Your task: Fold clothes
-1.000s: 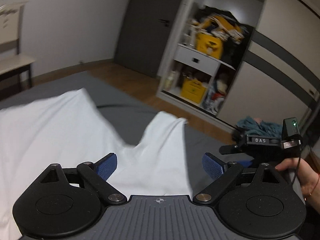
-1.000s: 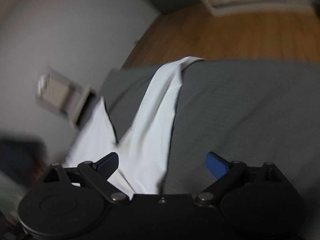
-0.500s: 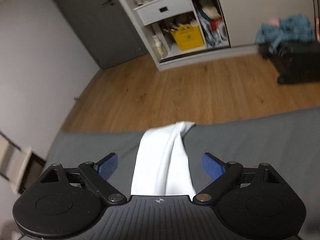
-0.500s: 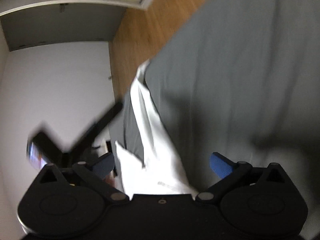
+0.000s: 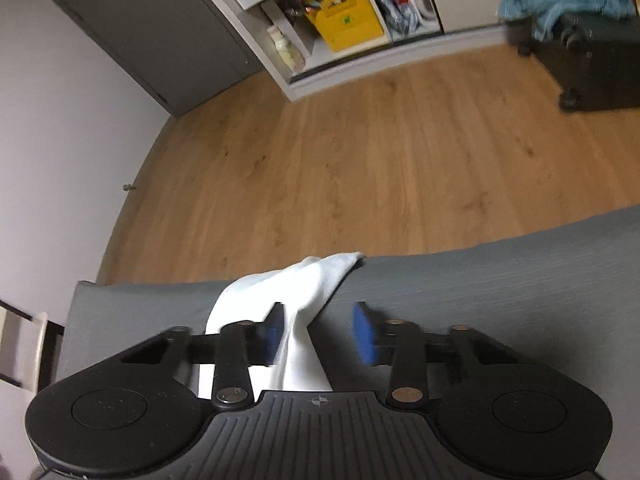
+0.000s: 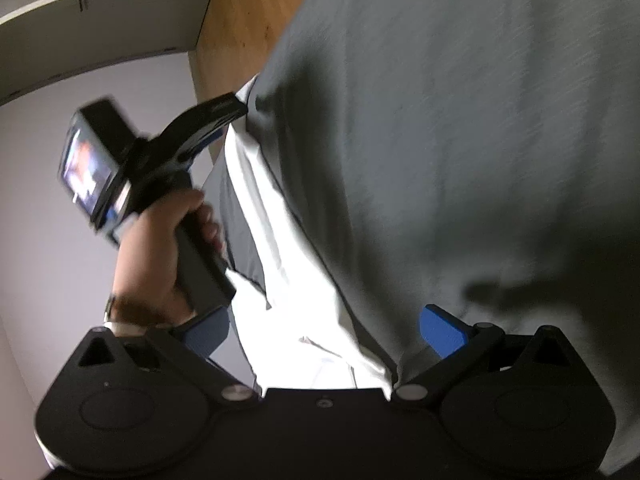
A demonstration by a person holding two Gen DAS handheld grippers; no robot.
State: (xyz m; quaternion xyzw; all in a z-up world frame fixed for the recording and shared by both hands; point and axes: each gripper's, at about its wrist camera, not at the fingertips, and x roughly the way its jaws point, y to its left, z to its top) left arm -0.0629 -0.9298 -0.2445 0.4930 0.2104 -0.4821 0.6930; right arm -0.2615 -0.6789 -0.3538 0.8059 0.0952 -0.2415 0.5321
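A white garment (image 5: 304,280) lies in a long strip on the grey bed (image 5: 500,280), its far end at the bed's edge. My left gripper (image 5: 319,334) straddles the strip with its blue pads narrowed. The cloth touches the left pad, and a gap stays open at the right pad. In the right wrist view the same garment (image 6: 288,312) runs between the wide-open fingers of my right gripper (image 6: 326,332). Farther along, a hand (image 6: 160,240) holds the left gripper (image 6: 234,110) with its nose at the cloth's far end.
Wooden floor (image 5: 360,160) lies beyond the bed edge. An open wardrobe (image 5: 340,20) and a grey door (image 5: 160,20) stand at the back. At the right a dark suitcase (image 5: 592,64) carries teal clothes. A chair (image 5: 24,344) stands left of the bed. Grey sheet (image 6: 440,120) spreads right.
The left gripper's pads have drawn much closer together around the white strip and it has dropped nearer the bed. The right view has swung round, and the hand with the left gripper is now sharp.
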